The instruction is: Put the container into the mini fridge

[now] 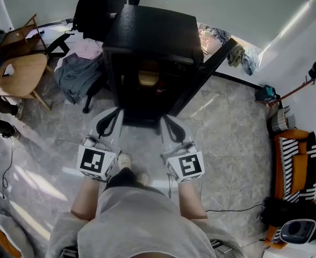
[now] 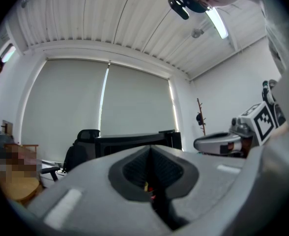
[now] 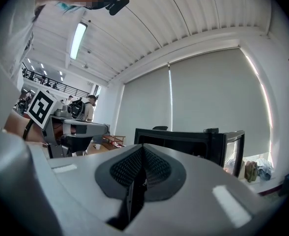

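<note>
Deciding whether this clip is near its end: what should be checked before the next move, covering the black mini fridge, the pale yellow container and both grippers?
1. Black mini fridge open: ok. Its door stands swung out at the right of the head view.
2. Pale yellow container inside: ok. It sits in the fridge's dark interior.
3. Left gripper free: ok. Jaws together, nothing between them.
4. Right gripper free: ok. Jaws together, nothing between them.
5. Container set far enough back for the door to close: cannot tell, the interior is too dark.
</note>
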The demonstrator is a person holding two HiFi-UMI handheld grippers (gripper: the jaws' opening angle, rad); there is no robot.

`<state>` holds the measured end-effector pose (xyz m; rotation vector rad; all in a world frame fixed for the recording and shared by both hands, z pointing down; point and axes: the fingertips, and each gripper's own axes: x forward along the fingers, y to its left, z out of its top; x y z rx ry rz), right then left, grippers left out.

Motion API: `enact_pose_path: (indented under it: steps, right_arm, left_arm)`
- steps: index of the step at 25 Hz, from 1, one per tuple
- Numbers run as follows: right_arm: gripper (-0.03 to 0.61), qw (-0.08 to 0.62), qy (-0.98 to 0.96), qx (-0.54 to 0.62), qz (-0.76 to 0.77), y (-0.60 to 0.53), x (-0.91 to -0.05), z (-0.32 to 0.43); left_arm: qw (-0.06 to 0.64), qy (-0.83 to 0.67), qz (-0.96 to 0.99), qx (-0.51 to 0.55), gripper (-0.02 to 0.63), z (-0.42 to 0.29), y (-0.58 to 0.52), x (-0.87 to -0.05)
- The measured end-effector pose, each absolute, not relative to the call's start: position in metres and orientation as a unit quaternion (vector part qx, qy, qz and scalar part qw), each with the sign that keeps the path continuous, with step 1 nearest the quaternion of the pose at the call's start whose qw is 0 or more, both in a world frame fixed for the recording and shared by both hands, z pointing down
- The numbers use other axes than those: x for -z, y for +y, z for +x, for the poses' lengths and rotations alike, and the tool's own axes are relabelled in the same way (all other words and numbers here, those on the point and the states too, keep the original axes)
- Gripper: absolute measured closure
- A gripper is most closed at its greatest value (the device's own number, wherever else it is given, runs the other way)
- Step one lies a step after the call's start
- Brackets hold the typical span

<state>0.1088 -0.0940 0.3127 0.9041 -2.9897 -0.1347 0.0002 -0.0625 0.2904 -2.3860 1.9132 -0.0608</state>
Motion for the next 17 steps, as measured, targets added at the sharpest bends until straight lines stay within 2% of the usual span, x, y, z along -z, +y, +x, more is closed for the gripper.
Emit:
enact_pose_path:
  steps: [17]
  right_arm:
    - [0.581,-0.006,-0.956,0.045,0.290,-0.0851,-0.3032,0.1132]
  left_arm:
    - [0.049,0.625,-0.779,0.018,0.612,0.0076,-0.0551,-0.2850]
